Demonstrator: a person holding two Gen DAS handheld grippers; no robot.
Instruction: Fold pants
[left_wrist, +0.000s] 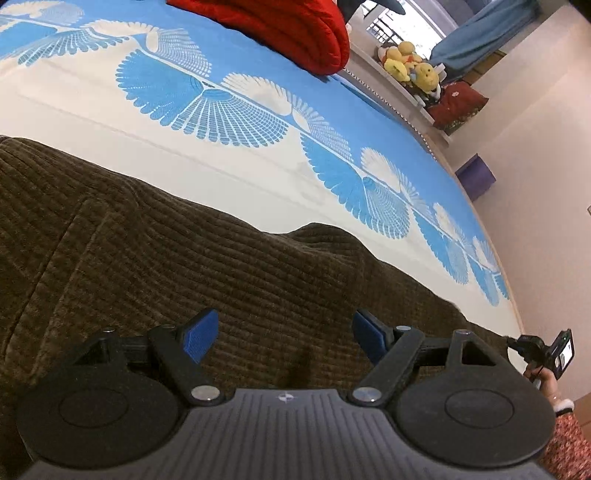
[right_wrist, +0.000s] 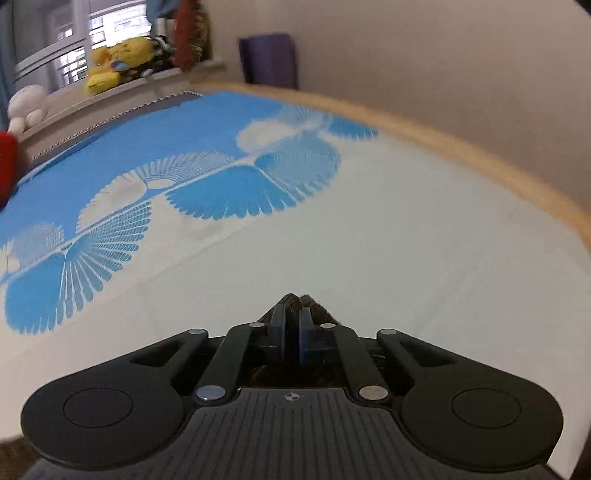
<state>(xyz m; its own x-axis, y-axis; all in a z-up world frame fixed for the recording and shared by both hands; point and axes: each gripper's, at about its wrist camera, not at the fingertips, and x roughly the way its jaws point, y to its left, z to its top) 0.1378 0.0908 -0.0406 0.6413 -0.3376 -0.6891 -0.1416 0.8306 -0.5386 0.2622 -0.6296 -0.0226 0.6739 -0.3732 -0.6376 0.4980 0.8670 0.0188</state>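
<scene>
Brown corduroy pants (left_wrist: 184, 240) lie spread across the near part of the bed in the left wrist view. My left gripper (left_wrist: 284, 332) hovers just over them, open, its blue pads (left_wrist: 201, 338) wide apart with only cloth beneath. In the right wrist view my right gripper (right_wrist: 292, 321) is shut, and a fold of the brown pants (right_wrist: 317, 308) is pinched between its pads and sticks out past the tips. A person's hand (left_wrist: 546, 384) with the right-hand tool shows at the pants' right end.
The bed sheet (left_wrist: 221, 166) is white and blue with fan patterns. A red quilt (left_wrist: 295, 29) lies at the far side. Yellow plush toys (left_wrist: 410, 66) sit on the window ledge. A purple box (left_wrist: 476, 177) stands by the wall beyond the bed's wooden edge (right_wrist: 480, 155).
</scene>
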